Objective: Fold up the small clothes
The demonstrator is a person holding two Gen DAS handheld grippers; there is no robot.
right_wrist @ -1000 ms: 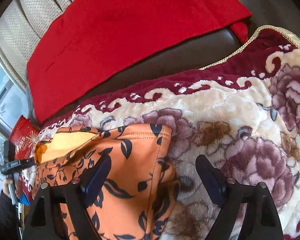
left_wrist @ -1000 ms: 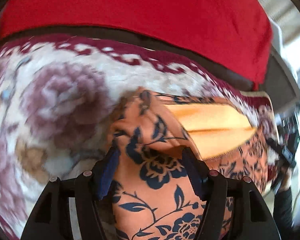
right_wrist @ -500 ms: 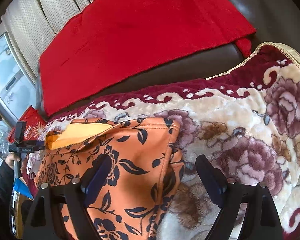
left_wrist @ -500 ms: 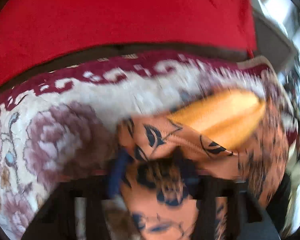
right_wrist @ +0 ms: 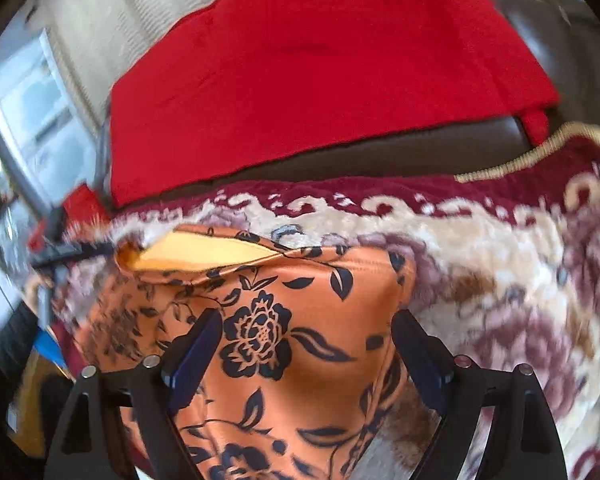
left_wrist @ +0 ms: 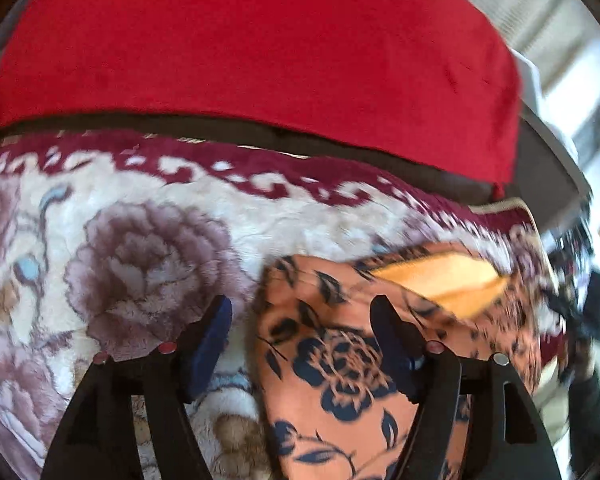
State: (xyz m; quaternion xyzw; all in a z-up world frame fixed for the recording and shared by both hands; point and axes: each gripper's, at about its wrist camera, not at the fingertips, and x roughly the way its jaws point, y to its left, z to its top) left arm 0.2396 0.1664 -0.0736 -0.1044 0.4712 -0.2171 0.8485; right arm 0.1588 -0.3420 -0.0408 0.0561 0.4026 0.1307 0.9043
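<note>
- Orange floral garment (left_wrist: 340, 380) lies on the flowered blanket (left_wrist: 148, 264), near its maroon far edge.
- Our left hand-held gripper (left_wrist: 300, 344) is opening, pads off the cloth.
- Our right hand-held gripper (right_wrist: 308, 352) stands spread above the garment (right_wrist: 300, 340).

Orange garment (left_wrist: 340, 380) with dark-blue floral print, flat on the plush blanket, plain yellow-orange lining exposed at its far edge.
</note>
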